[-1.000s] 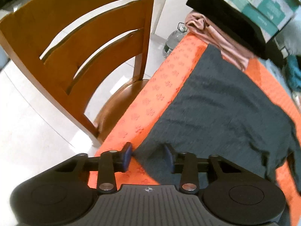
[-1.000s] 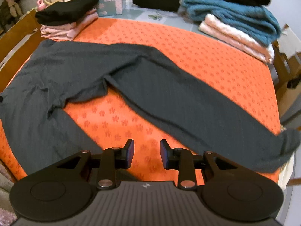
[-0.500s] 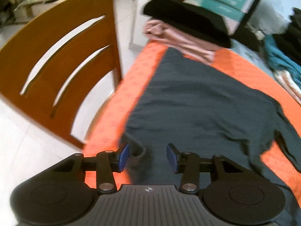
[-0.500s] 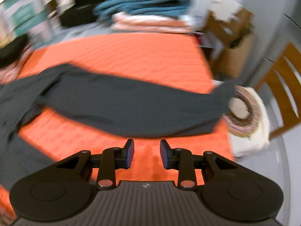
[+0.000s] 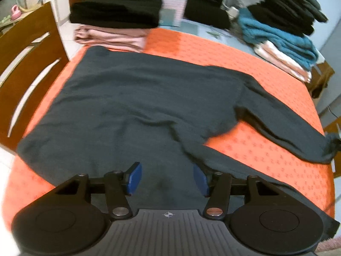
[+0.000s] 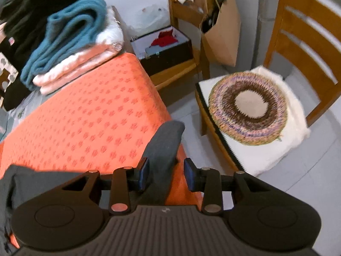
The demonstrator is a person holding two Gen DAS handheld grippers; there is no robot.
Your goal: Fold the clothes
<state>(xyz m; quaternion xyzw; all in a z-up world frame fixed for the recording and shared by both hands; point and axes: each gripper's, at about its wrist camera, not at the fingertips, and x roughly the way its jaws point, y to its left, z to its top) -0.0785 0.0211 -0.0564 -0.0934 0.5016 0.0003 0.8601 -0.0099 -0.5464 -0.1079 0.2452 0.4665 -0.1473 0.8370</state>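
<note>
Between my right gripper [image 6: 165, 173] jaws, parted with nothing clamped, lies the cuff of the dark grey top's sleeve [image 6: 165, 147], reaching past my tips to the corner of the orange tablecloth [image 6: 89, 115]. To take it well, I judge I should close squarely on the cuff, both layers, then carry it low toward the body so the sleeve lies flat.

My left gripper [image 5: 167, 179] jaws stand wide, empty, over the dark grey top [image 5: 132, 106]. Ahead of them it spreads flat and unfolded, lightly rippled, one sleeve trailing far right. Beyond, folded piles [image 5: 115, 24] sit at the cloth's far edge.
</note>
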